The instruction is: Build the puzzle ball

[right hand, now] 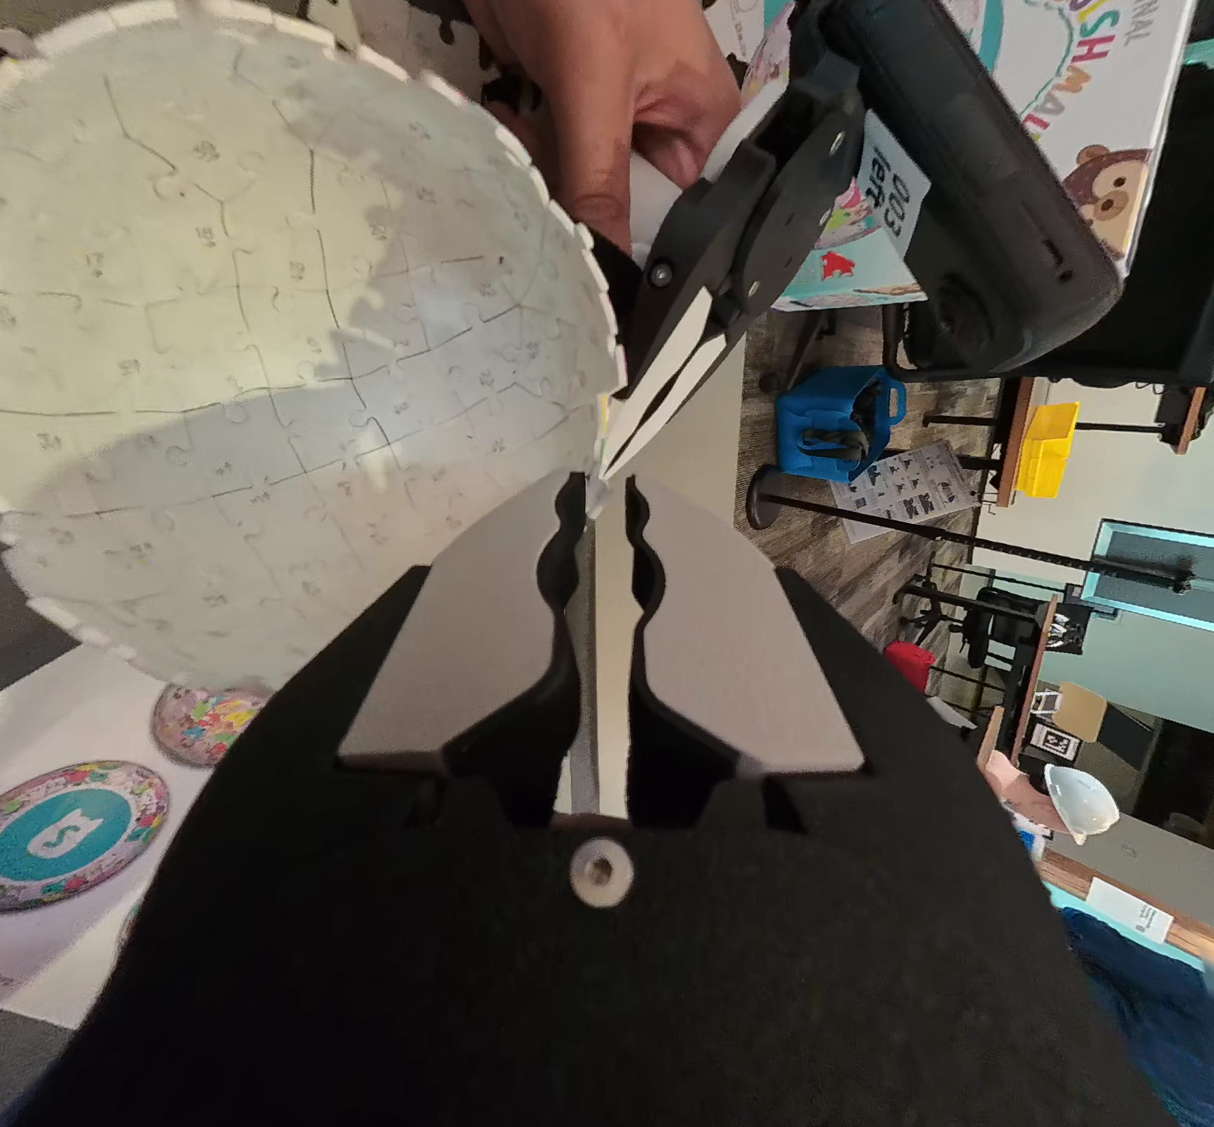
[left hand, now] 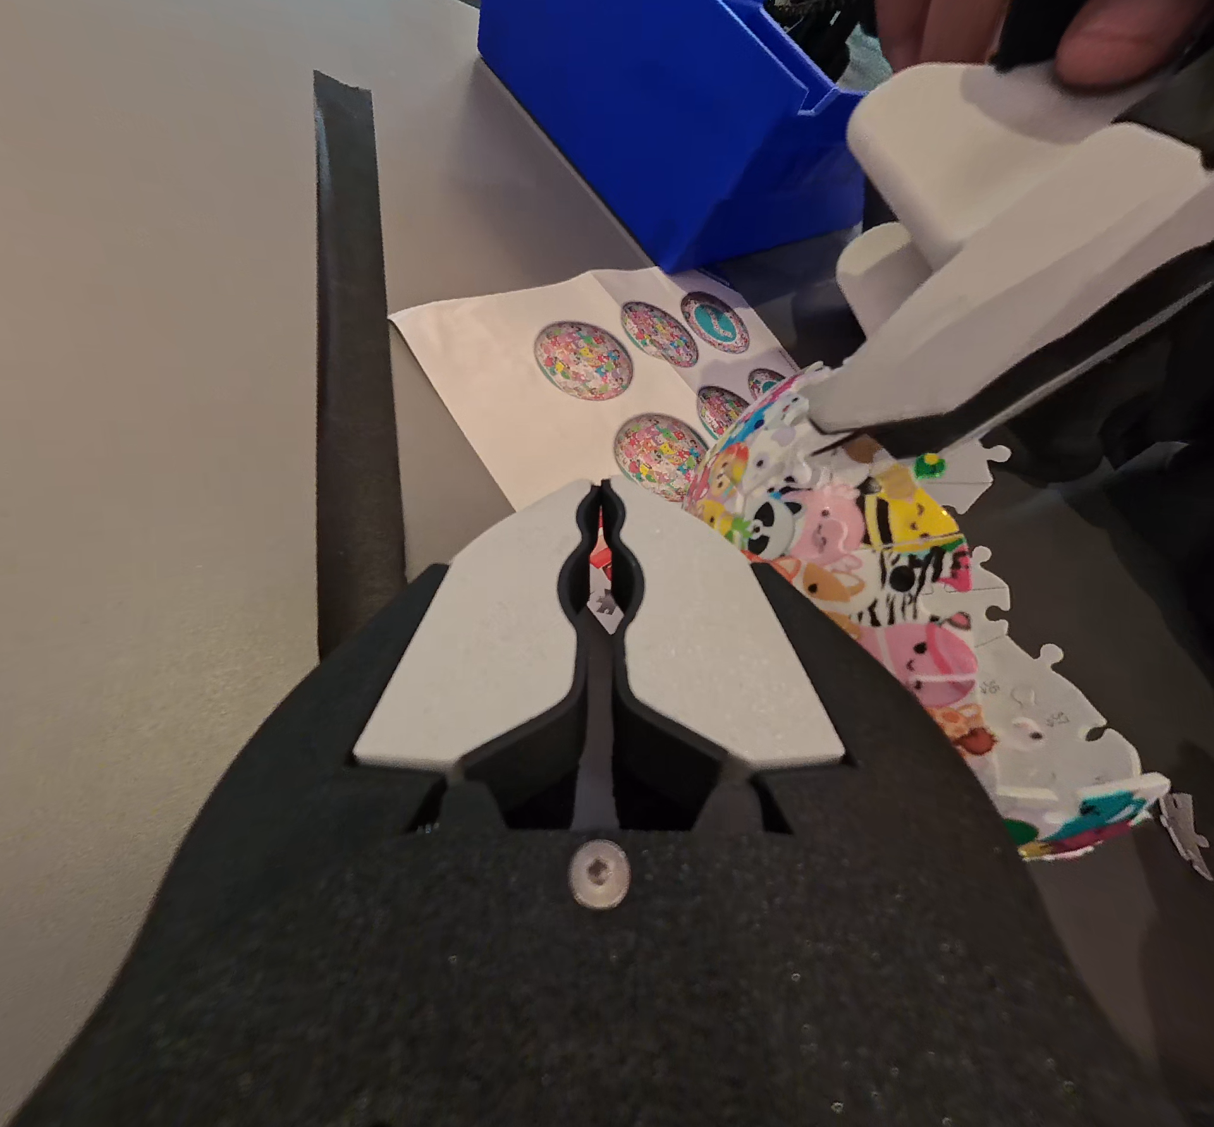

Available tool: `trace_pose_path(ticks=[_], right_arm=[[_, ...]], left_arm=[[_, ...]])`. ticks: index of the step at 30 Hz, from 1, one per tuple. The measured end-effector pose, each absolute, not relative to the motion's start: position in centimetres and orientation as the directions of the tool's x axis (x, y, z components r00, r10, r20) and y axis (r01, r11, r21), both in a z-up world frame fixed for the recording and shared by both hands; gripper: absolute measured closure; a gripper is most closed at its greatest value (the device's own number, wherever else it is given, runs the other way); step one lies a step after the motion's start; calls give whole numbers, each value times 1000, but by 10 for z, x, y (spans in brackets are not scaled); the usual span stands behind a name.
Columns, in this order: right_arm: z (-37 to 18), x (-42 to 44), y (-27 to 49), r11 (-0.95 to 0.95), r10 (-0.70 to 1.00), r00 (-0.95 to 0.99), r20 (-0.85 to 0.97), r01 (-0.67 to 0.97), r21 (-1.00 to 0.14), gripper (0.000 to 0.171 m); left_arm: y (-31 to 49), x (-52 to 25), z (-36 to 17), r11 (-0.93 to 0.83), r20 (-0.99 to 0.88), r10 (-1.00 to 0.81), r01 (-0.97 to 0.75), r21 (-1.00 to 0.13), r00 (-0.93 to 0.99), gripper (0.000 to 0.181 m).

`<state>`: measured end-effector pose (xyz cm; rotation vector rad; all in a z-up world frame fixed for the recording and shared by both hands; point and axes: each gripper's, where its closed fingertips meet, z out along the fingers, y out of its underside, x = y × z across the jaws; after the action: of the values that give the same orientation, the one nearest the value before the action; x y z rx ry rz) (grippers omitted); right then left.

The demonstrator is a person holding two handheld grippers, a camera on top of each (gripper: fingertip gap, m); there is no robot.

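Observation:
The partly built puzzle ball (left hand: pixel 874 544) is a curved shell with cartoon animals on its outside. It hangs above the table at the right of the left wrist view. Its white numbered inside (right hand: pixel 263 340) fills the left of the right wrist view. My right gripper (right hand: pixel 607 485) is shut on the shell's toothed rim and shows from above in the left wrist view (left hand: pixel 818 432). My left gripper (left hand: pixel 602 491) is shut on a small puzzle piece (left hand: pixel 603 596) with red print. In the right wrist view its tips (right hand: pixel 607 462) meet the rim beside my right gripper's tips.
A blue bin (left hand: pixel 657 97) stands on the grey table behind a picture instruction sheet (left hand: pixel 525 360), also in the right wrist view (right hand: pixel 66 734). A black tape strip (left hand: pixel 348 340) runs along the table at left. The puzzle box (right hand: pixel 1084 45) stands behind. A hand (right hand: pixel 591 45) holds the left gripper. The left gripper's tips are roughly 6 cm from the right gripper's.

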<state>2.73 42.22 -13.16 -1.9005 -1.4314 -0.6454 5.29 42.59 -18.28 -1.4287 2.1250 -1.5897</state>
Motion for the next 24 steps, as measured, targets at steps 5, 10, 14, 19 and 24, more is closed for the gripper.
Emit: trace_pose_path(ticks=[5, 10, 14, 19, 24], right_arm=[[-134, 27, 423, -191, 639, 298, 709, 955, -228, 164], [-134, 27, 424, -200, 636, 309, 707, 951, -236, 165], [-134, 26, 425, -221, 635, 322, 702, 947, -235, 166], [-134, 26, 425, -255, 639, 356, 682, 934, -249, 168], [-134, 26, 425, -233, 631, 328, 703, 944, -232, 167]], left_arm=[[426, 53, -183, -1, 408, -733, -599, -801, -545, 181], [425, 53, -183, 3, 406, -733, -599, -801, -546, 181], [425, 53, -184, 6, 402, -736, -599, -801, -545, 181], [426, 54, -184, 1, 403, -739, -600, -800, -540, 181], [426, 54, -183, -2, 406, -738, -601, -799, -538, 181]])
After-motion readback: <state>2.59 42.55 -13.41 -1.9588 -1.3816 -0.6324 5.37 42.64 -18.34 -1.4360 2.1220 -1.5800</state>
